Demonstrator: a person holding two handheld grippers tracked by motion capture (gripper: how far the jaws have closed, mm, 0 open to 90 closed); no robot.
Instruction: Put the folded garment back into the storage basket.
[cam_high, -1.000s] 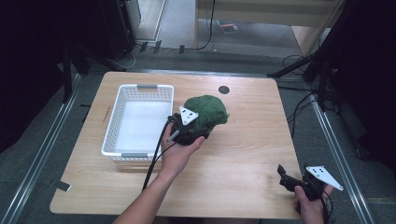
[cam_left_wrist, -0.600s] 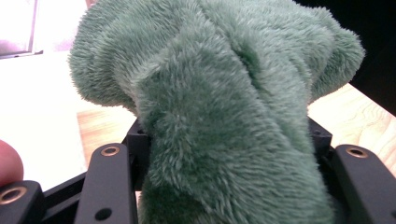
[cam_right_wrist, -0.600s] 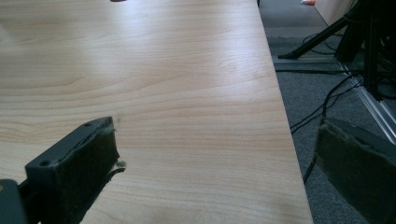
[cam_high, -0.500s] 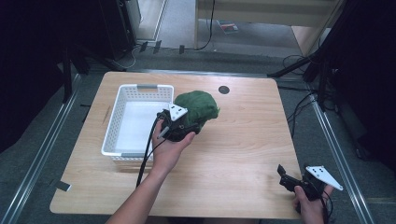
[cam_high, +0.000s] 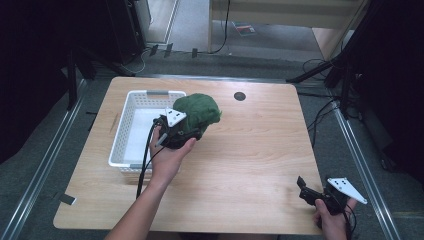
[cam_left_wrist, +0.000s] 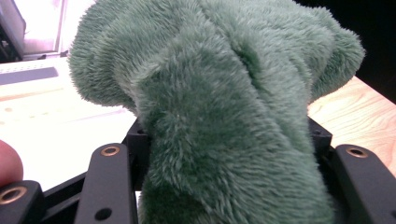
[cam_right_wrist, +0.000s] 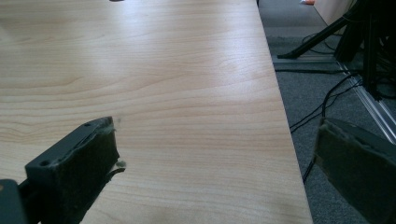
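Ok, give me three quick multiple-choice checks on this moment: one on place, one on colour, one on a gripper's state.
1. Where is the plush?
A. at the basket's right rim
B. at the table's near right corner
C. on the floor

2. What colour is the plush?
A. red
B. green
C. yellow

3. How do the right gripper's jaws stand?
A. clamped on the plush
B. shut on the basket
C. open, with nothing between them

Answers:
1 A, the high view shows it by the white rim, in the left gripper.
2 B, its fur is green in the left gripper view.
3 C, bare wood lies between them.
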